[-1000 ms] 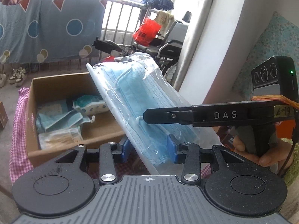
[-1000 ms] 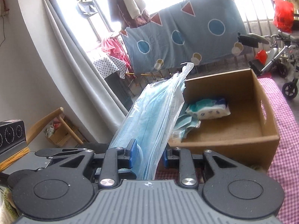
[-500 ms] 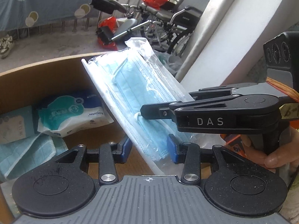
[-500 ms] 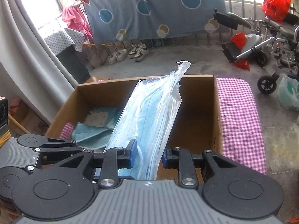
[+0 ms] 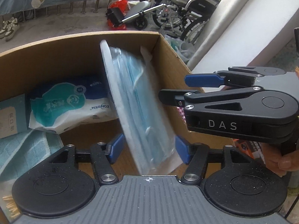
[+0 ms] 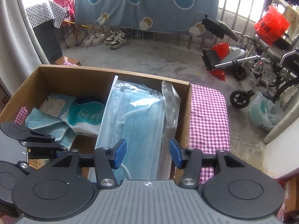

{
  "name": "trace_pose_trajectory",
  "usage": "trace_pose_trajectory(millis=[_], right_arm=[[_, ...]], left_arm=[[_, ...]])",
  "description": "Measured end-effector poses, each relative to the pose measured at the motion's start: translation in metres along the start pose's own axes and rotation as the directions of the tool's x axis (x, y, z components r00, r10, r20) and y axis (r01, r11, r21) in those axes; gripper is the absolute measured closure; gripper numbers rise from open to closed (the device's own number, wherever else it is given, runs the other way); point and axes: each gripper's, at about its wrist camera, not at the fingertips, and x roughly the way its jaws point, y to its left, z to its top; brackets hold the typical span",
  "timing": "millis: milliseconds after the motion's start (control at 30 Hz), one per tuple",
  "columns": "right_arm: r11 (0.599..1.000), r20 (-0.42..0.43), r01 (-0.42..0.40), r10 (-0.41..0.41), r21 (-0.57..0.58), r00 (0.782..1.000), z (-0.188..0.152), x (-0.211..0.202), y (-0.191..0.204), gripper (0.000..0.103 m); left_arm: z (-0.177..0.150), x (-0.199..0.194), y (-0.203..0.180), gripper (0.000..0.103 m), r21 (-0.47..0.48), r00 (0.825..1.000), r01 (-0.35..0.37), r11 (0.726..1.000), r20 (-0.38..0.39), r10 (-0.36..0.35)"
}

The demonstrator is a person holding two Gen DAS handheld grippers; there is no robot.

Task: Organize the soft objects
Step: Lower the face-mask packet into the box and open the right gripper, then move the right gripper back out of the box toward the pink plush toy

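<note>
Both claws have carried the mask pack (image 5: 138,112) down into the cardboard box (image 6: 74,74); left claw (image 5: 147,149) and right claw (image 6: 147,153) are opening, pads clear. Its long axis tilts toward the box's far wall, right of the wipes packet (image 5: 71,104)

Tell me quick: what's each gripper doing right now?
Left gripper: jaws opening, pads off the mask pack between them.
Right gripper: jaws opening too, same pack between them, not gripped.
</note>
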Motion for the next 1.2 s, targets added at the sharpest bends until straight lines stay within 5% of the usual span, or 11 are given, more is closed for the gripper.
trace_pose_trajectory(millis=[300, 433, 567, 800, 1200], right_arm=[[0.997, 0.064, 0.052, -0.048, -0.051, 0.997, 0.009, -0.031, 0.011, 0.050], [0.993, 0.089, 0.051, -0.041, -0.110, 0.995, 0.015, -0.046, 0.029, 0.053], [0.988, 0.024, -0.028, 0.032, -0.151, 0.999, 0.016, -0.035, 0.050, 0.059], [0.976, -0.212, -0.178, 0.150, -0.125, 0.966, 0.007, 0.032, 0.079, 0.063], [0.989, -0.376, -0.144, 0.117, -0.046, 0.919, -0.006, 0.090, 0.075, 0.063]], left_arm=[[-0.013, -0.075, 0.011, 0.022, -0.054, 0.989, 0.000, 0.999, 0.149, 0.008], [-0.038, -0.135, 0.024, 0.004, -0.109, 0.960, 0.011, 0.994, 0.278, 0.020], [-0.074, -0.181, 0.029, 0.001, -0.125, 0.939, 0.006, 0.992, 0.343, 0.038], [-0.147, -0.206, 0.032, 0.001, -0.138, 0.938, 0.012, 0.990, 0.345, 0.036], [-0.226, -0.194, 0.049, 0.001, -0.174, 0.956, -0.020, 0.985, 0.284, 0.070]])
